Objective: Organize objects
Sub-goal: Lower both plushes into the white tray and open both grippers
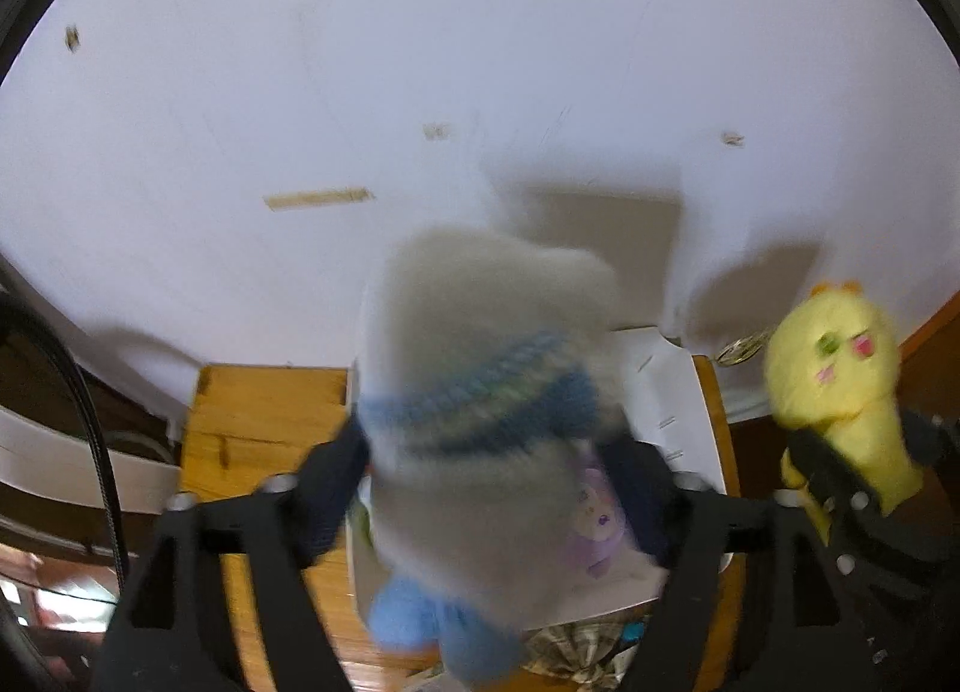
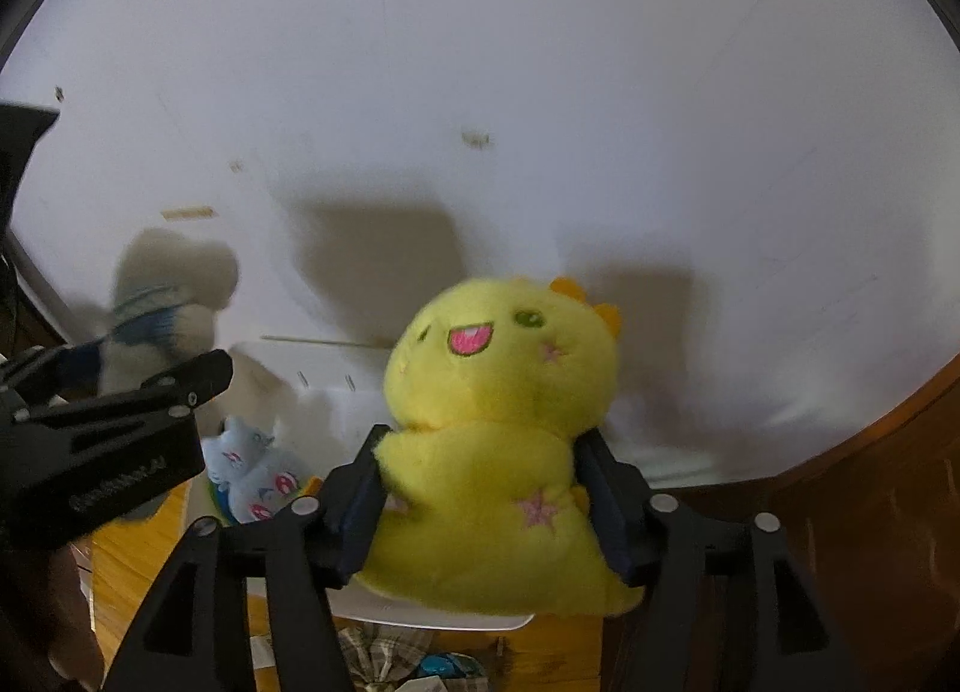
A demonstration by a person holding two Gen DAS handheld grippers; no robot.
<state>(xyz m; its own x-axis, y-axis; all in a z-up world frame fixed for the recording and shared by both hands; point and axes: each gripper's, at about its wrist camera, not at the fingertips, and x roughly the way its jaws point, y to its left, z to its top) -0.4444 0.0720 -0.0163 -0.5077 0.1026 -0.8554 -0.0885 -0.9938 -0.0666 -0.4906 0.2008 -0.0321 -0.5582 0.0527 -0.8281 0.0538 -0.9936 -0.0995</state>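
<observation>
While both plush toys hang over a white bin [image 2: 336,410] against a pale wall [image 1: 420,62], the left gripper [image 1: 498,488] has its fingers spread beside a blurred grey toy [image 1: 480,392] with a striped blue knit band; whether they touch it is unclear. The right gripper [image 2: 480,500] fingers flank a fuzzy yellow dinosaur [image 2: 498,422], seemingly touching. A light-blue plush [image 2: 252,476] lies in the bin, which stands on a wooden counter [image 1: 264,410].

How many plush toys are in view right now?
3: grey plush between the fingers of the left gripper, yellow plush in the right gripper, blue plush in the white bin. Others may be hidden there.
</observation>
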